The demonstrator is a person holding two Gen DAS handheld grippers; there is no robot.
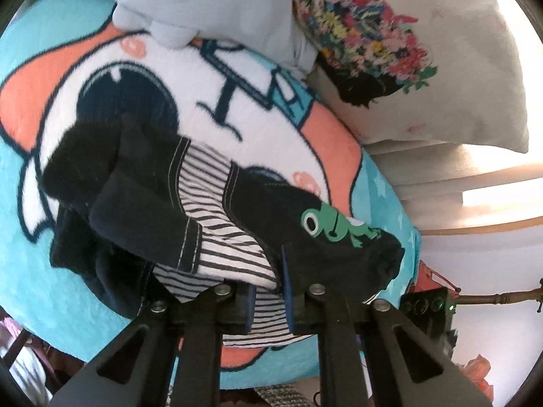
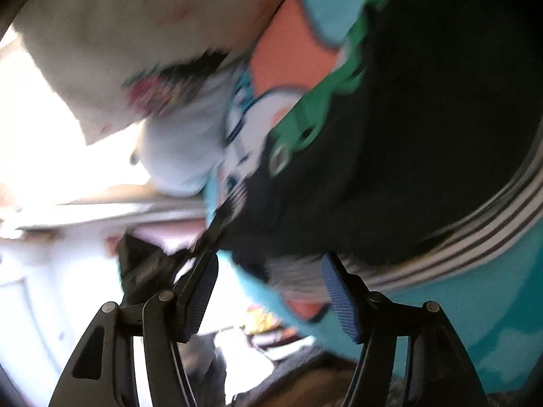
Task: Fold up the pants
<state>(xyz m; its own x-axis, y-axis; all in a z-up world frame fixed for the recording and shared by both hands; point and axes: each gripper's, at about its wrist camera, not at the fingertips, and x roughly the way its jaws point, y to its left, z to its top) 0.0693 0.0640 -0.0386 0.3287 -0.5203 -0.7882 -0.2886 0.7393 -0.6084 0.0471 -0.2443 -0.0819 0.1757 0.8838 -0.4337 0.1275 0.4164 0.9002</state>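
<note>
Left view: left gripper (image 1: pixel 268 291) pinches pants (image 1: pixel 271 203) at striped lining, lifting edge to fold; pants lie on blanket (image 1: pixel 40 237) by pillow (image 1: pixel 458 84).
Right view, blurry: right gripper (image 2: pixel 271 291) jaws apart, maybe just beside pants (image 2: pixel 424 118), holding nothing.

No brand, number or label can be read in either view. The blanket (image 1: pixel 142 68), ahead of the left gripper (image 1: pixel 268 296), carries large dark block lettering (image 1: pixel 234 91) beyond the pants (image 1: pixel 271 210), partly covered and not legible. The right wrist view is blurred; nothing readable there.
</note>
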